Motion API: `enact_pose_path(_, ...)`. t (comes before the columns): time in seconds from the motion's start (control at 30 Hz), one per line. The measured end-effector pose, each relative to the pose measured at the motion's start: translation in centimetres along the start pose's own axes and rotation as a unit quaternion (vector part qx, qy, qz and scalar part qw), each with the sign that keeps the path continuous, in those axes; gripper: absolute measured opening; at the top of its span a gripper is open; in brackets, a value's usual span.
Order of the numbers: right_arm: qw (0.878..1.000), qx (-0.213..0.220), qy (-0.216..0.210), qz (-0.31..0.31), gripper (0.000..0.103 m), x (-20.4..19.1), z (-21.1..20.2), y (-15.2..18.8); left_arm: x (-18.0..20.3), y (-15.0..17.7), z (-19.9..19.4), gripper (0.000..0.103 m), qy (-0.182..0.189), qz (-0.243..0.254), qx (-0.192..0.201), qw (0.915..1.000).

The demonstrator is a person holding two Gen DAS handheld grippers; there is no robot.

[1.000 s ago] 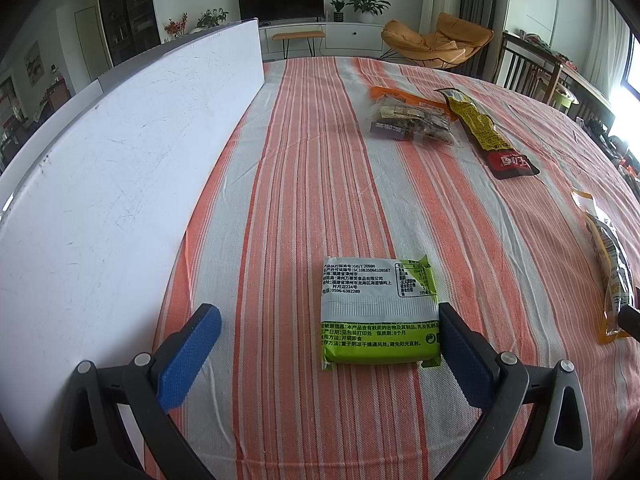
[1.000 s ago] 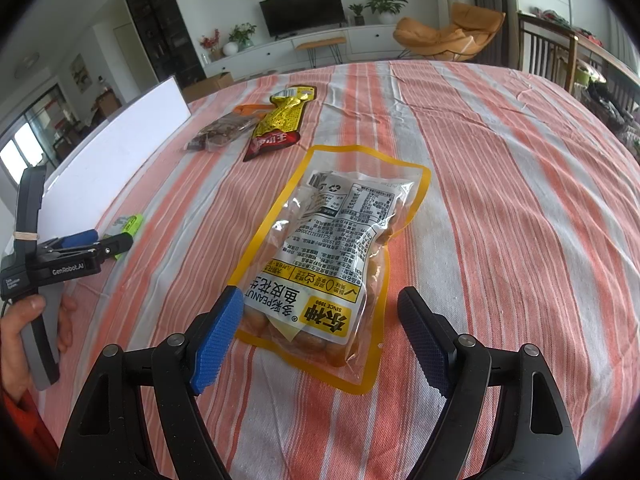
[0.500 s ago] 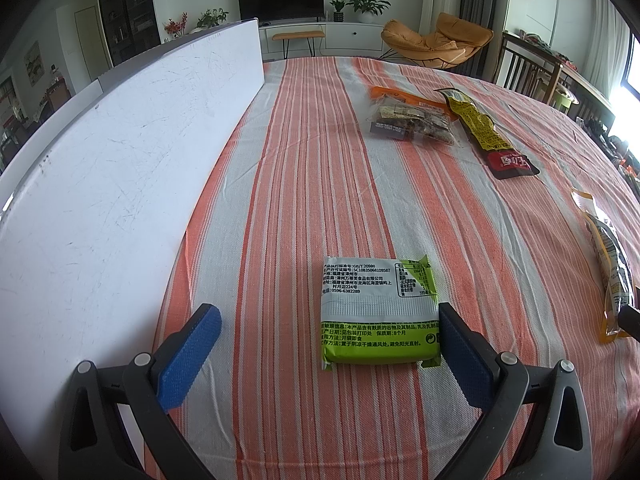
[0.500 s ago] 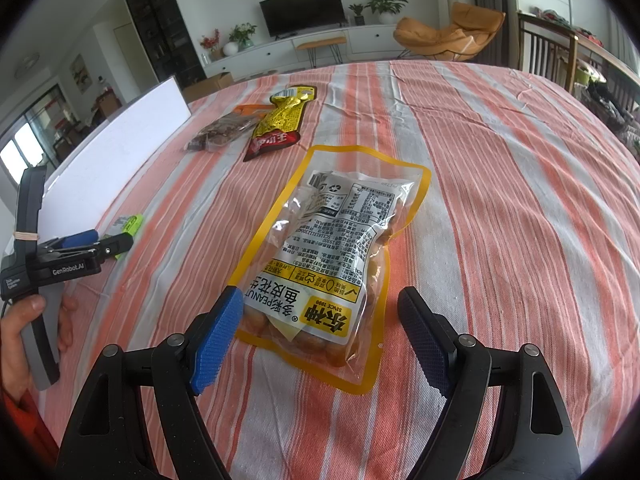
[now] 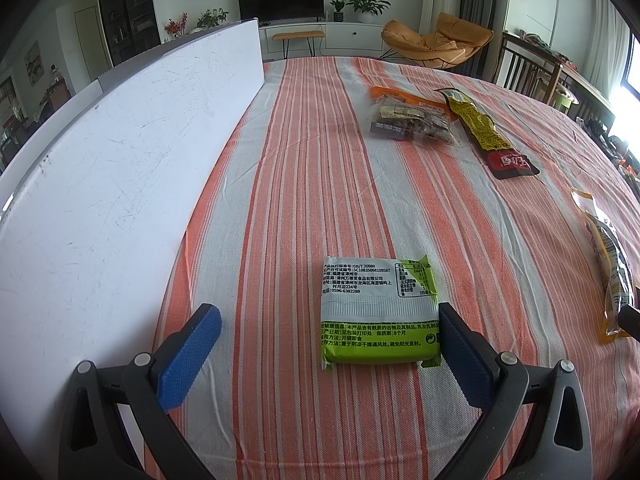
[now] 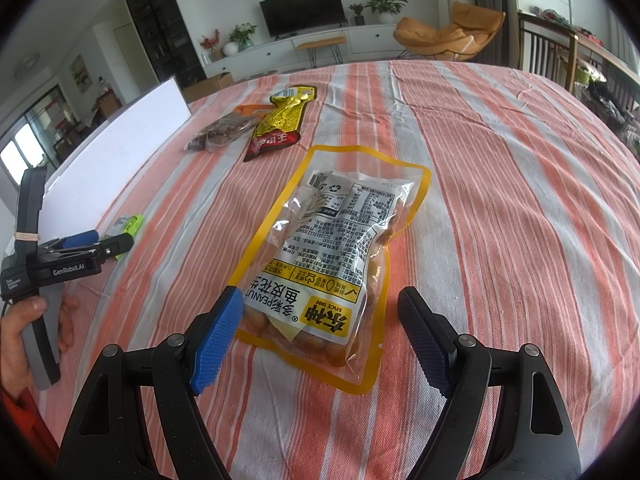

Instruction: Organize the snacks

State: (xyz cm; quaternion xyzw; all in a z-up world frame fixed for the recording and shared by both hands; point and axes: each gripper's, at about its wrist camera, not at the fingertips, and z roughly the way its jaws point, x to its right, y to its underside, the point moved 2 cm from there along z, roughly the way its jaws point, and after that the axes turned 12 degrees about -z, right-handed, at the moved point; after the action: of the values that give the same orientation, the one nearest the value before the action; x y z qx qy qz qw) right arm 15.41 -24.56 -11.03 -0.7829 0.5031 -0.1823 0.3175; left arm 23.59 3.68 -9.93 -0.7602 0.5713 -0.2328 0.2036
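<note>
A green and white snack packet (image 5: 378, 310) lies flat on the striped tablecloth, just ahead of my open left gripper (image 5: 330, 340), close to its right finger. My open right gripper (image 6: 326, 328) straddles the near end of a clear, yellow-edged peanut bag (image 6: 336, 256), not closed on it. Farther off lie a brown snack bag (image 5: 412, 122) and a yellow and red pouch (image 5: 486, 134), also in the right wrist view (image 6: 276, 128). The left gripper also shows in the right wrist view (image 6: 100, 242), beside the green packet (image 6: 130, 224).
A long white board (image 5: 100, 184) stands upright along the table's left side. The striped tablecloth (image 5: 320, 168) covers a round table. Chairs, a TV unit and an orange lounge chair (image 5: 436, 42) stand beyond the far edge.
</note>
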Motion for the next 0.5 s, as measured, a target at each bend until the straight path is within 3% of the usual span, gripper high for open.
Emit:
enact_pose_path(0.07, 1.000, 0.000, 0.000, 0.000, 0.083, 0.0, 0.0, 0.0, 0.0, 0.1, -0.2, 0.103, 0.009, 0.007, -0.005, 0.9999)
enact_pose_path(0.17, 1.000, 0.000, 0.000, 0.000, 0.083, 0.0, 0.0, 0.0, -0.1, 0.2, -0.6, 0.103, 0.047, 0.039, -0.053, 0.9967)
enact_pose_path(0.23, 1.000, 0.000, 0.000, 0.000, 0.083, 0.0, 0.0, 0.0, -0.3, 0.1, -0.9, 0.103, 0.060, 0.026, -0.077, 0.9949)
enact_pose_path(0.37, 1.000, -0.001, 0.001, 0.000, 0.083, 0.0, 0.0, 0.0, 0.8, -0.7, 0.1, 0.103, 0.032, 0.042, -0.127, 0.9905)
enact_pose_path(0.43, 1.000, 0.000, -0.001, 0.002, 0.083, 0.0, 0.0, 0.0, 1.8, -1.1, 0.7, 0.102, 0.018, 0.057, -0.126, 0.9902)
enact_pose_path(0.5, 1.000, 0.003, -0.006, 0.005, 0.083, 0.1, -0.1, 0.0, 2.5, -1.4, 1.2, 0.090, 0.010, 0.060, -0.121, 0.9907)
